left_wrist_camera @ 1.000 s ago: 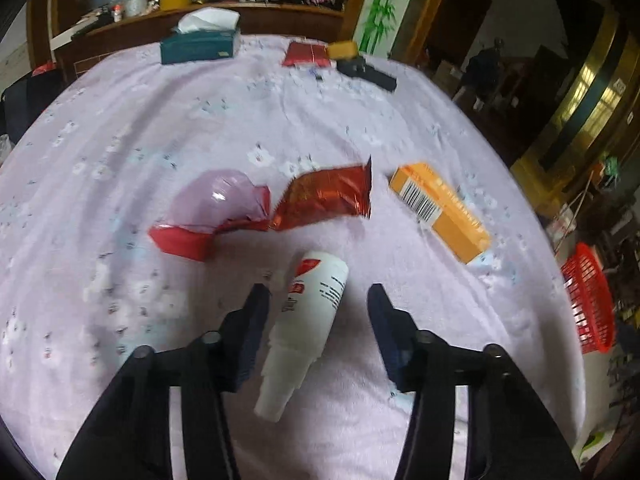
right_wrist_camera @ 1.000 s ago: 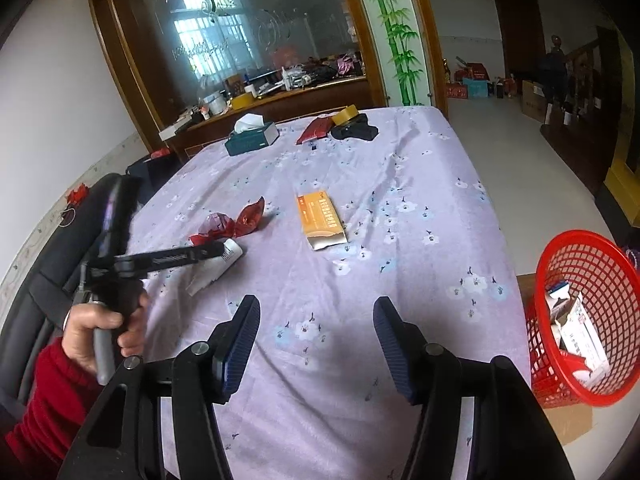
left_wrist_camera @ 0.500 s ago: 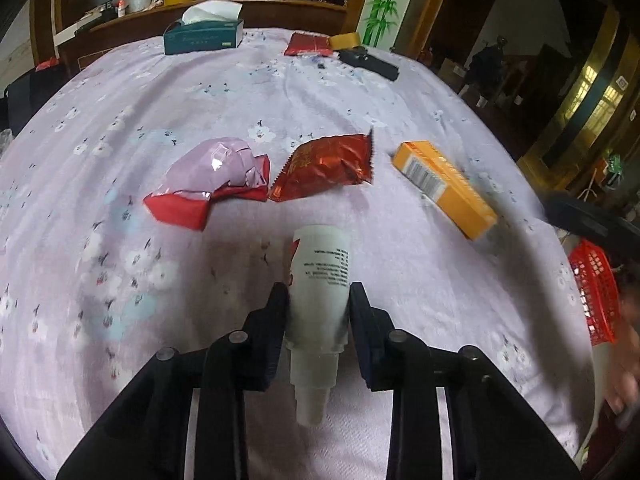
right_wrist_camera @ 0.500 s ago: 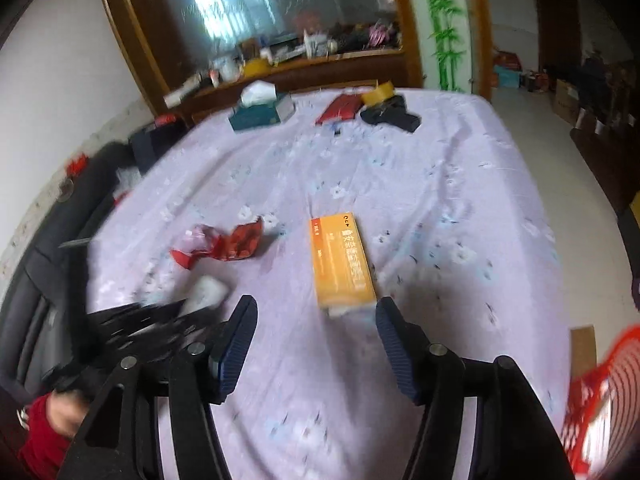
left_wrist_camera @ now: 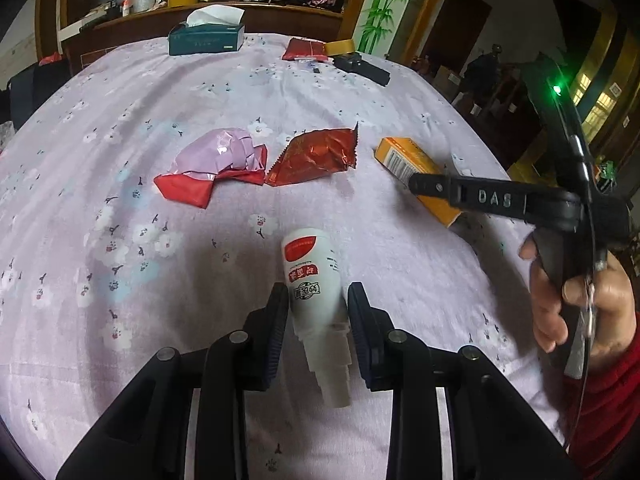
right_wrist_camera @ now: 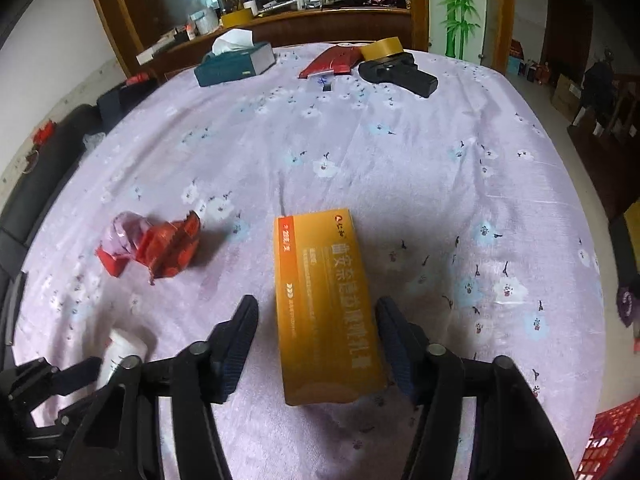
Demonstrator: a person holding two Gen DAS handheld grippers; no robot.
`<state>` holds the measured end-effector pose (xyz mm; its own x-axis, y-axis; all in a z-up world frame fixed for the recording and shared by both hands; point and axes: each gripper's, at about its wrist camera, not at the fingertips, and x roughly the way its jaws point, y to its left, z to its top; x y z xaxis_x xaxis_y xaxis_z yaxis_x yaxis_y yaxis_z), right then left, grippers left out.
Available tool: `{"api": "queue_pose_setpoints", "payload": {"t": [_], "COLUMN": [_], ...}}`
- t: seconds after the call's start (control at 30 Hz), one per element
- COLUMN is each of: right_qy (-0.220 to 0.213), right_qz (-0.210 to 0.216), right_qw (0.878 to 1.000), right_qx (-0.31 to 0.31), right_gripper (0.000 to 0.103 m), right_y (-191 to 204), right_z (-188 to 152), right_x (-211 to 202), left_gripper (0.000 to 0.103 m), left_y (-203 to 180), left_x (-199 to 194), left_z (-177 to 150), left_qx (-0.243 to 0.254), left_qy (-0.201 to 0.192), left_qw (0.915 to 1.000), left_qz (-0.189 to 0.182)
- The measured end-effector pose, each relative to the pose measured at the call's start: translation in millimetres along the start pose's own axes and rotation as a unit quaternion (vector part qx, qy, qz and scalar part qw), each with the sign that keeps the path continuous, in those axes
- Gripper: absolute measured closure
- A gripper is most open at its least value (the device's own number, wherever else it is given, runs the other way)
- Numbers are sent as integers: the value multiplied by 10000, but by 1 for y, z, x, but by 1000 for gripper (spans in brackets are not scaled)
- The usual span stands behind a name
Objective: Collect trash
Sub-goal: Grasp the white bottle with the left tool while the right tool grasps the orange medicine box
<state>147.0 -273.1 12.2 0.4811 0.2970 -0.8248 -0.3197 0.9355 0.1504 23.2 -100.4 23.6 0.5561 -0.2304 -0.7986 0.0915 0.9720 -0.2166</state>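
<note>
Left gripper (left_wrist_camera: 318, 300) now clamped on white bottle (left_wrist_camera: 314, 276), lying on the lilac tablecloth (left_wrist_camera: 120, 120); a second ago its jaws stood apart.

Right gripper (right_wrist_camera: 316, 320) moved in over orange box (right_wrist_camera: 324, 304); jaws closing, not yet touching. Crumpled pink wrapper (left_wrist_camera: 218, 160) and red wrapper (left_wrist_camera: 316, 156) beyond the bottle.
</note>
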Motion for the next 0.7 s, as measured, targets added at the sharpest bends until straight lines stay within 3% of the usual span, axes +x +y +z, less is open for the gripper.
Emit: {"api": "queue_pose_setpoints", "payload": {"t": [0.3,0.57,0.7], "right_qy": [-141,-763,-1096], "right_qz": [-25,180,238], "right_qw": [9999,9968,9934], "right_qx": [92,178,255], "right_gripper": [52,52,52], "right_y": [4,29,36], "right_z": [-19,-67,-96], "right_x": [-21,-86,-111], "left_gripper": [73,75,74], "left_y": [-1,-4,-12], "left_x": [16,9,-12], "left_z": [2,-8,-24], "left_qx": [-51,-48,30], "left_qy": [60,-108,-378], "left_qw": [10000,9999,9993], "left_qz": [59,85,46]}}
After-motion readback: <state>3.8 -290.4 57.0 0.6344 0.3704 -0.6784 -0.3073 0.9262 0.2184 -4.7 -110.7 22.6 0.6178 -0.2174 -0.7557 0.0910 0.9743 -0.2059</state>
